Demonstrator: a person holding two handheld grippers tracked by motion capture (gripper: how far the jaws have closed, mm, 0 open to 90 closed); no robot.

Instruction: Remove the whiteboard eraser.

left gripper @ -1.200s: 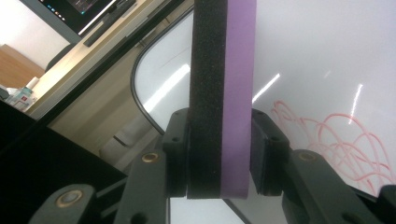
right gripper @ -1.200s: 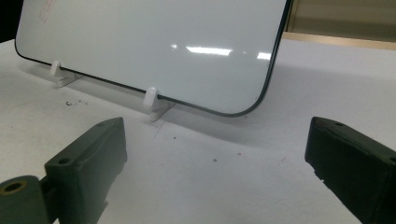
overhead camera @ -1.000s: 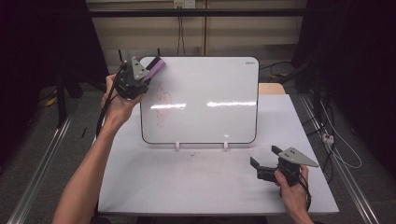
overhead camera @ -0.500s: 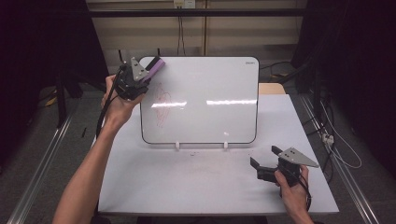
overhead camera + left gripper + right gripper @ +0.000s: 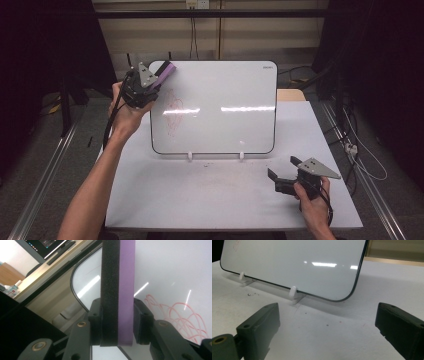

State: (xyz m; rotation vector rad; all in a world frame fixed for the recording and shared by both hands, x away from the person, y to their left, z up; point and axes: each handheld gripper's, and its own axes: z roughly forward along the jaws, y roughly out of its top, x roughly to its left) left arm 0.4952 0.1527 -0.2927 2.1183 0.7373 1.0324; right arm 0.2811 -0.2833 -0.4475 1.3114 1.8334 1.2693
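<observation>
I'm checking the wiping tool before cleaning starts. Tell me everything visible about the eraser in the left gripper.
The purple-backed black foam block eraser is a flat slab with a dark spongy layer and a smooth purple layer. The left hand-held gripper is shut on its lower end. It juts toward the top left corner of the white dry-erase board, above the red scribbles.

Whiteboard upright at the back of the surface

The whiteboard (image 5: 220,105) stands on the surface (image 5: 200,200) on two clips; the eraser (image 5: 165,71) sits at its upper left corner in the left gripper (image 5: 150,82), above the scribble (image 5: 172,112). The right gripper (image 5: 282,180) rests before its right corner.
</observation>
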